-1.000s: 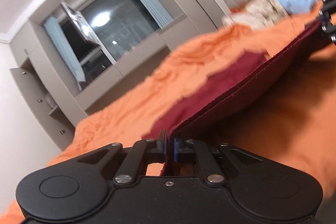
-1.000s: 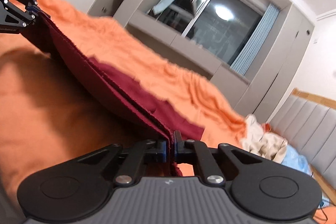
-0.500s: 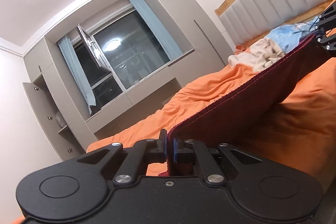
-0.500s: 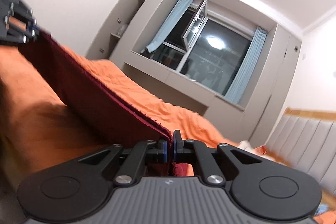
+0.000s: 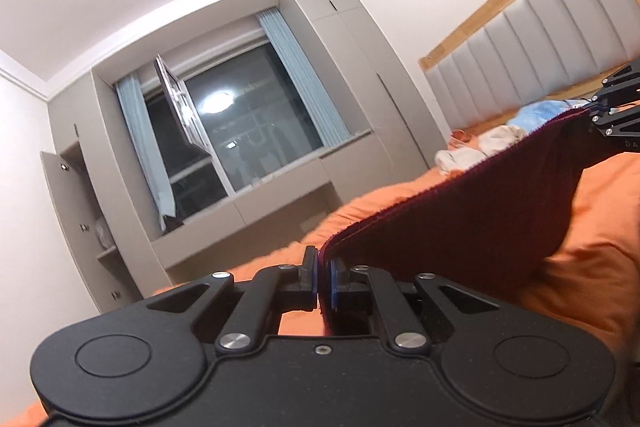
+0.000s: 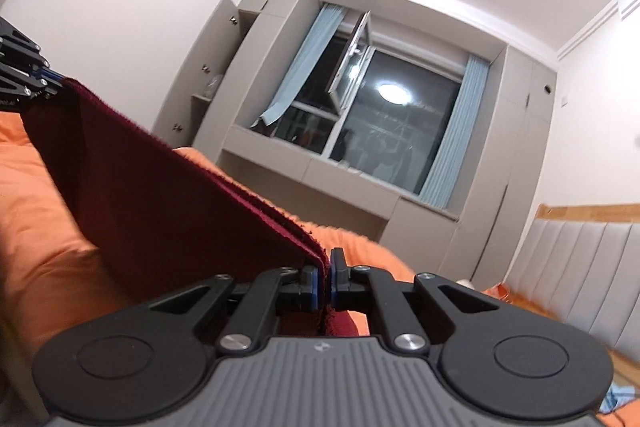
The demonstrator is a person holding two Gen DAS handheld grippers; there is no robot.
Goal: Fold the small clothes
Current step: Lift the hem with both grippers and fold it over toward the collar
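We hold the maroon cloth above the orange bed; our left claw pinches one top corner, our right claw the other; its upper edge runs lower centre to mid-right in the left view.

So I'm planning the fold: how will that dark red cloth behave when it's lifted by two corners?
Probably floppy: the dark red cloth sags between the left gripper and right gripper, its lower part hanging toward the orange bedding. Its fuzzy edge suggests a grippy, not slippery, fabric. It looks light, though that is a guess.
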